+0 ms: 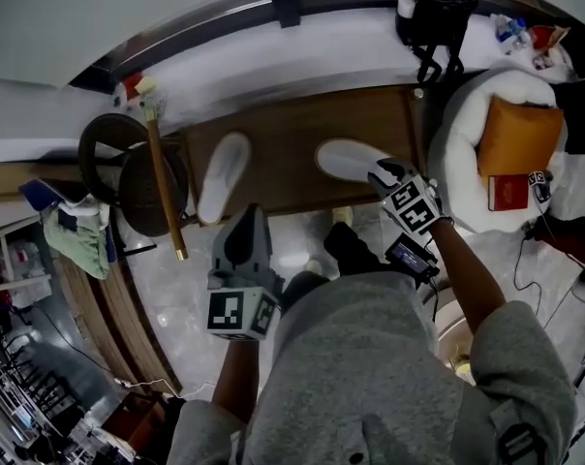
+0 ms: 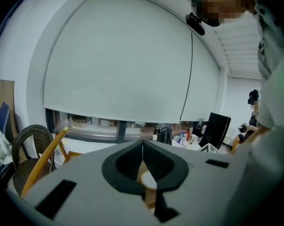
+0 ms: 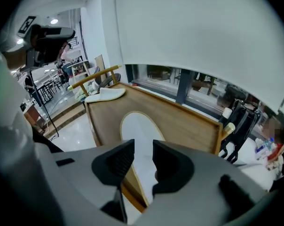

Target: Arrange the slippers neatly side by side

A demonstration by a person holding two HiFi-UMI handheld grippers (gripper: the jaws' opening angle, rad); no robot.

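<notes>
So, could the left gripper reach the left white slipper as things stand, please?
Probably yes: the left gripper hovers just short of the left white slipper on the wooden platform, nothing between them. Its shut jaws point toward the window blind, so it must tilt down and open.

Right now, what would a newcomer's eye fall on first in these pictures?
Two white slippers lie well apart on the brown wooden platform: the left slipper and the right slipper. The right gripper stands open at the right slipper's near end; the left gripper is shut and empty. An orange cushion sits on a white seat further right.
</notes>
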